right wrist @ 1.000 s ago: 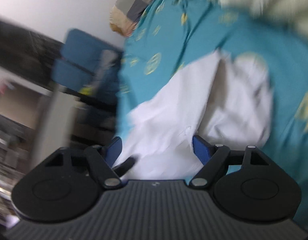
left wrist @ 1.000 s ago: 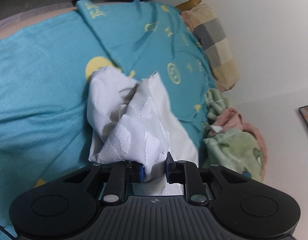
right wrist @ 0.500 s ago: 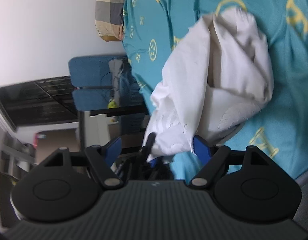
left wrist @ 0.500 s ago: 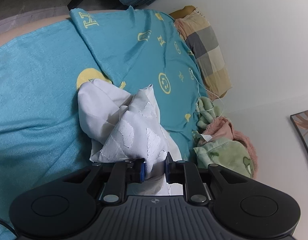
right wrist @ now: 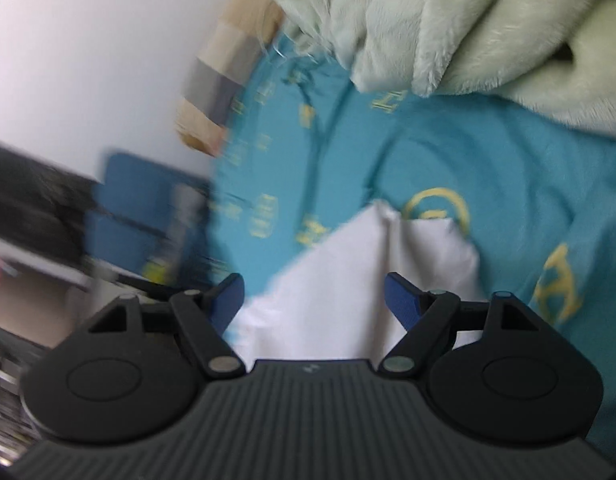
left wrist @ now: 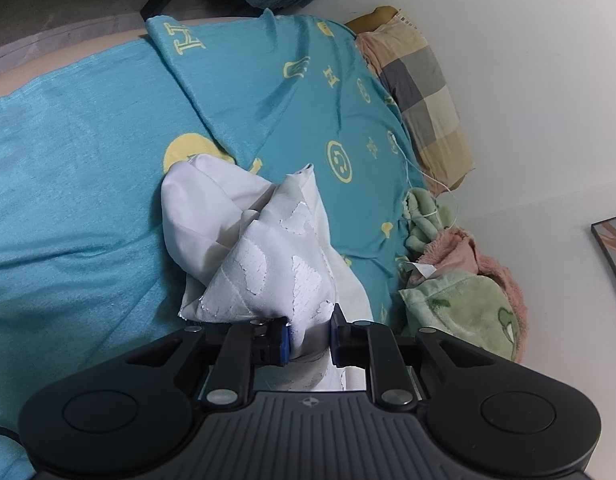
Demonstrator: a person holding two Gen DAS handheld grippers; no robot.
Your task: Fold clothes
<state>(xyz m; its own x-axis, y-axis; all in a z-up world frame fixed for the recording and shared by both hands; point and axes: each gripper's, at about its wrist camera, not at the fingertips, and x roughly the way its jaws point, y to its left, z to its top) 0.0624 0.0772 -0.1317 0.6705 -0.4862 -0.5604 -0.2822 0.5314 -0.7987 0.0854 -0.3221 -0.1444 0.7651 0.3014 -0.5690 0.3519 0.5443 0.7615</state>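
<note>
A white garment (left wrist: 243, 240) with a cracked white print is bunched up over a teal bed sheet (left wrist: 75, 184). My left gripper (left wrist: 310, 336) is shut on a fold of the garment's near edge, and the cloth rises from its blue pads. In the blurred right wrist view the same white garment (right wrist: 348, 280) lies on the sheet in front of my right gripper (right wrist: 314, 300), which is open. Its blue pads stand wide apart with cloth seen between them, not pinched.
A checked pillow (left wrist: 420, 92) lies by the white wall. A green and pink fleece blanket (left wrist: 464, 292) is heaped at the bed's right side, and pale fleece (right wrist: 448, 28) fills the top of the right wrist view. A blue chair (right wrist: 135, 224) stands beyond the bed.
My left gripper keeps its hold and has hardly moved. My right gripper has swung fast, its view rotating from the hanging garment and chair to the sheet and fleece; it stays open.
</note>
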